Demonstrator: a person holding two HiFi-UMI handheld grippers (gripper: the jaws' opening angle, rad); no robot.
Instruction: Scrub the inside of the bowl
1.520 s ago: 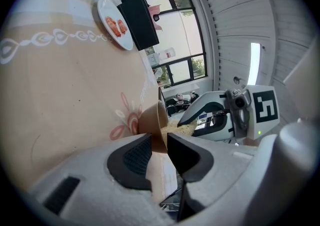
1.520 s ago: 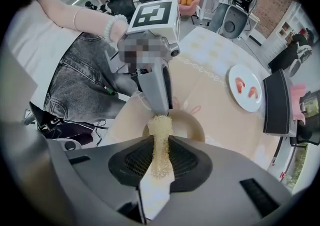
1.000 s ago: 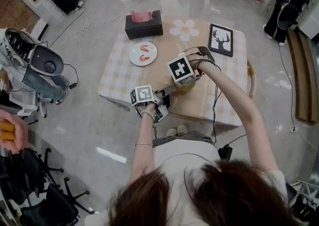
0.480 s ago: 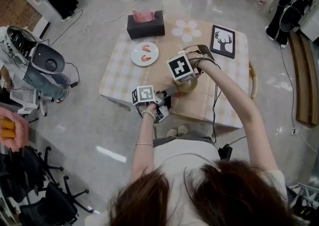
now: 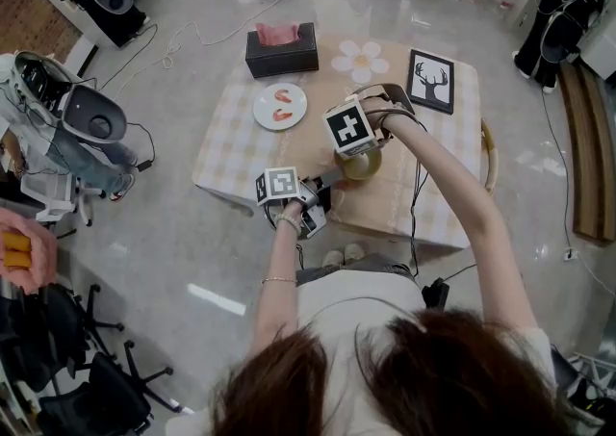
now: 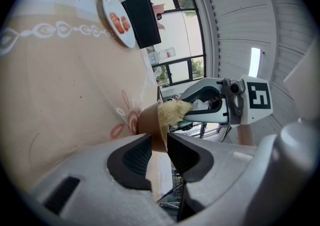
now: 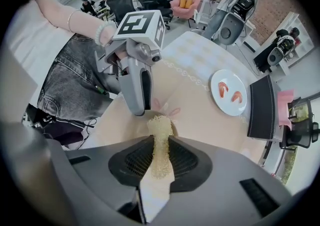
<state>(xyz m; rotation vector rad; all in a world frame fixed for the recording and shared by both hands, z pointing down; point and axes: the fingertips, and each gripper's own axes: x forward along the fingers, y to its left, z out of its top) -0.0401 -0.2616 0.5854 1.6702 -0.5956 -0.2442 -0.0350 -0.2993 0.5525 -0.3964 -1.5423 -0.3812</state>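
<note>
A small tan bowl [image 5: 364, 170] stands near the front edge of the cloth-covered table [image 5: 231, 150]. My left gripper [image 5: 332, 182] reaches in from the left and is shut on the bowl's rim. In the left gripper view the brown bowl wall [image 6: 149, 120] sits pinched between the jaws of the left gripper [image 6: 159, 146]. My right gripper [image 5: 354, 157] hangs over the bowl, its marker cube hiding the fingertips. It is shut on a yellow mesh scrubber [image 7: 160, 140], whose tip dips into the bowl. That scrubber [image 6: 172, 112] shows just above the rim.
A white plate with shrimp [image 5: 280, 106], a black tissue box [image 5: 282, 49], a flower-shaped mat [image 5: 361, 59] and a framed deer picture [image 5: 426, 77] lie farther back on the table. Office chairs and equipment stand on the floor around it.
The right gripper has shifted slightly away over the bowl, so more of the bowl shows. The left gripper has kept its hold on the rim.
</note>
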